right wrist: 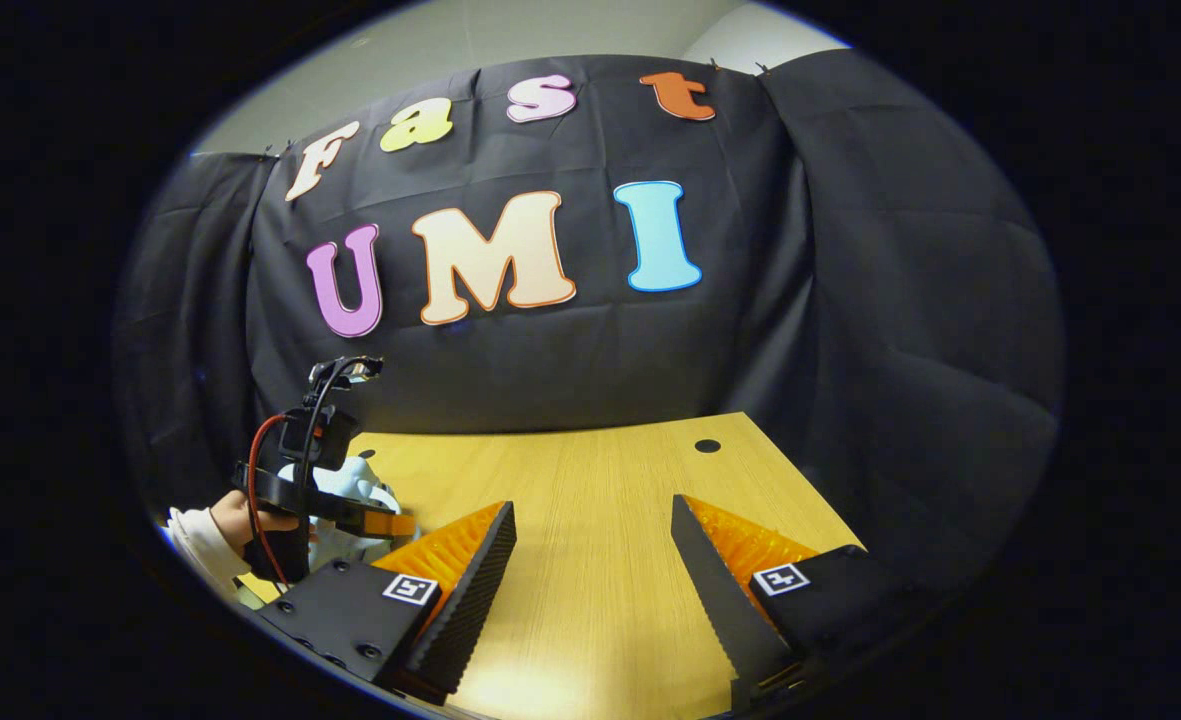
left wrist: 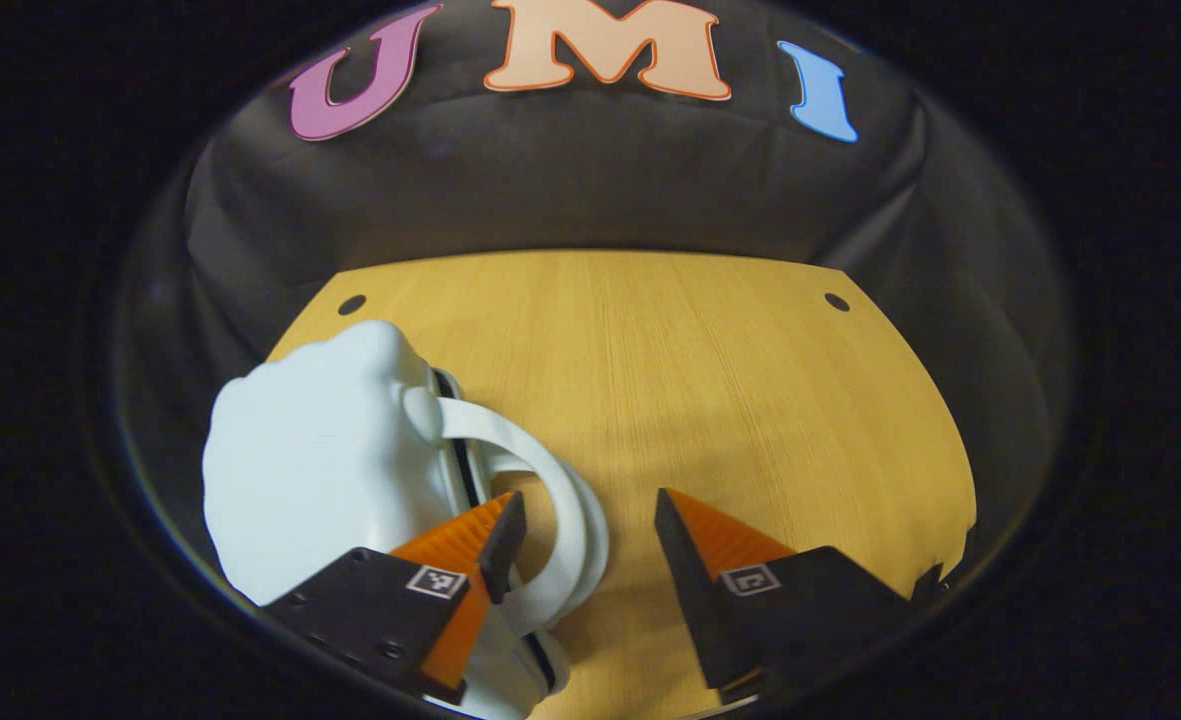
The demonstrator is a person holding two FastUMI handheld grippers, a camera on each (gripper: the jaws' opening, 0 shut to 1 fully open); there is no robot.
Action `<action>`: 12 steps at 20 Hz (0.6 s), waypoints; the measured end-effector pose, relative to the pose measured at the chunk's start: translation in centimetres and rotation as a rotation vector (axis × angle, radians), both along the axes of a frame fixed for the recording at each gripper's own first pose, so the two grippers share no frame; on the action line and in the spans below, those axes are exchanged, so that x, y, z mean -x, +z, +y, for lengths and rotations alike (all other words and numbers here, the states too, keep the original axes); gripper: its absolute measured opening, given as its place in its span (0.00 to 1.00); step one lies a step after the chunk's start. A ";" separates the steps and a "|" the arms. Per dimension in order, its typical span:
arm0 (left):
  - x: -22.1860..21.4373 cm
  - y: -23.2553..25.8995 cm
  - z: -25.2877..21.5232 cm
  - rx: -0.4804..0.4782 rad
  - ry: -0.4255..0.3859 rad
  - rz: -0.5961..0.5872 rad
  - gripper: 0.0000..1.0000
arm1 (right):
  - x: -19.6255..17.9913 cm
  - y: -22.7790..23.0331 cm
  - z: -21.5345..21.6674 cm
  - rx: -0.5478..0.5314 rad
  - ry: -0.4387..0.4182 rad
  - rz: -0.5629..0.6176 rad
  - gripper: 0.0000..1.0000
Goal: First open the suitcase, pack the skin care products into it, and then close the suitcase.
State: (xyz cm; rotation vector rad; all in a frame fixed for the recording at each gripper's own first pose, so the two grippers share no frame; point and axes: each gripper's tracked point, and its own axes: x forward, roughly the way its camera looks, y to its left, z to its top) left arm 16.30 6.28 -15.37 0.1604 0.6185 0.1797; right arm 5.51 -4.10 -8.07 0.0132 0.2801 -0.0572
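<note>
while both jaws gape empty | pale blue suitcase [left wrist: 320, 470] closed; white handle [left wrist: 540, 480] | wooden table [left wrist: 710, 400]

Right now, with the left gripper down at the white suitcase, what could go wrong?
1. The left gripper is open, with one finger at the suitcase's looped handle; if it closes off-centre, the loop may slip out.
2. The suitcase sits near the wooden table's left edge, so a push could slide it off.
3. The right gripper hovers open over bare table, steadying nothing, so the suitcase may shift when pulled.
</note>
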 end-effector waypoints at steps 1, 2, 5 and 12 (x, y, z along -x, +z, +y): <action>0.9 1.0 0.6 -0.025 0.009 -0.015 0.91 | -0.1 0.2 0.3 -0.003 0.005 -0.005 0.98; 1.4 2.1 1.0 -0.039 0.012 -0.033 0.91 | -0.2 0.2 0.5 -0.005 0.013 -0.010 0.98; 2.8 5.6 0.4 -0.036 0.001 -0.128 0.90 | -0.6 1.1 1.7 -0.016 0.037 -0.038 0.98; 8.1 9.9 -1.2 0.063 -0.019 -0.297 0.90 | -0.9 1.6 4.3 -0.047 0.091 -0.060 0.98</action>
